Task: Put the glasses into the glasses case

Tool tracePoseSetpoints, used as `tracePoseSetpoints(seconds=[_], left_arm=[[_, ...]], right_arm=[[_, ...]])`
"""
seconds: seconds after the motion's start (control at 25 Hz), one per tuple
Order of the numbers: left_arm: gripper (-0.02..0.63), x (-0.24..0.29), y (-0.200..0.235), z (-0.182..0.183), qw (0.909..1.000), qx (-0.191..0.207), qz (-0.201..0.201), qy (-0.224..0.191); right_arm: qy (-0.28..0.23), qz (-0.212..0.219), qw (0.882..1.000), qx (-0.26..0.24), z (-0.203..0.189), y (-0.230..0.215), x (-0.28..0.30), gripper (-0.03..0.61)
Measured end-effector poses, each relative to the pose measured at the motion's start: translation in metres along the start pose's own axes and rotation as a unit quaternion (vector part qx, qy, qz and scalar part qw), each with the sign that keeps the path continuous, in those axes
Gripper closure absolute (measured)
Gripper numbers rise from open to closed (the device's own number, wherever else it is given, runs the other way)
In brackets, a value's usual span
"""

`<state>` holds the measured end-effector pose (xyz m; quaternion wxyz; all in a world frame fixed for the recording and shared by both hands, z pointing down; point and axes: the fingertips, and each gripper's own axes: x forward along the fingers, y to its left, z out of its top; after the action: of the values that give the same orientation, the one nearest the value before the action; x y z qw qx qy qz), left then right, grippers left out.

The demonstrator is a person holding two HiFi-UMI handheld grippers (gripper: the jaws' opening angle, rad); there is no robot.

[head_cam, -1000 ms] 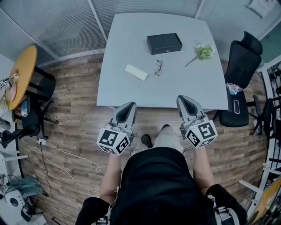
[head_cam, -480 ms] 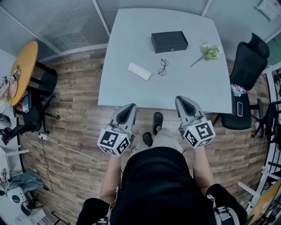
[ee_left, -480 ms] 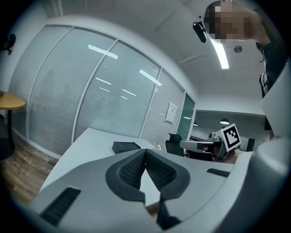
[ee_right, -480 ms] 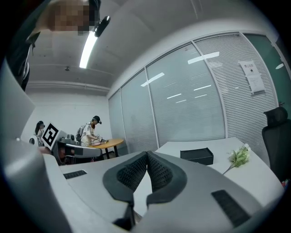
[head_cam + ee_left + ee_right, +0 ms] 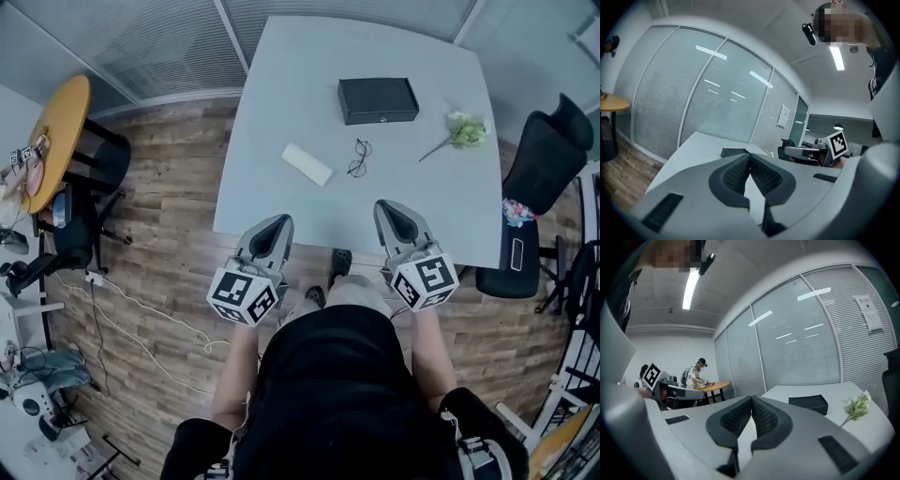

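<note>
From the head view, a smooth, pale square table stands on a wood-plank floor. The glasses lie near its middle: thin dark wire with round lenses, folded small. A flat white oblong block lies just to their left, and a green flower sprig well to their right. The glasses case is a matte black rectangular box with its lid down, and it sits beyond the glasses, apart from them. The left gripper and right gripper are held side by side at the table's near edge, both pointing across it. In the left gripper view, the ribbed dark pads of the left gripper meet at the tips with nothing between them, and the case shows behind them. In the right gripper view, the right gripper is likewise closed and empty. The case and the sprig rest ahead on the tabletop.
</note>
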<state>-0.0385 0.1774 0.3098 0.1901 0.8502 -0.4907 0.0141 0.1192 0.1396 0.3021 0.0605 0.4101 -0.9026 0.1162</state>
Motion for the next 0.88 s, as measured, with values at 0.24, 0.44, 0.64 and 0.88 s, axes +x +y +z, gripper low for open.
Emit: tracePoseSetpoints(seconds=[0.24, 0.44, 0.64, 0.88], left_arm=[[0.591, 0.031, 0.013, 0.018, 0.9998, 0.002, 0.021, -0.002], [0.591, 0.057, 0.019, 0.023, 0.9992, -0.004, 0.040, -0.003], [0.591, 0.083, 0.029, 0.017, 0.9980, -0.002, 0.062, 0.009], [0.591, 0.101, 0.039, 0.007, 0.9962, -0.012, 0.084, 0.022]], right_arm=[[0.003, 0.014, 1.000, -0.013, 0.012, -0.027, 0.033, 0.561], [0.013, 0.030, 0.999, -0.016, 0.013, -0.047, 0.054, 0.561], [0.027, 0.052, 0.998, -0.017, 0.005, -0.065, 0.075, 0.561], [0.044, 0.071, 0.996, -0.026, -0.005, -0.079, 0.094, 0.561]])
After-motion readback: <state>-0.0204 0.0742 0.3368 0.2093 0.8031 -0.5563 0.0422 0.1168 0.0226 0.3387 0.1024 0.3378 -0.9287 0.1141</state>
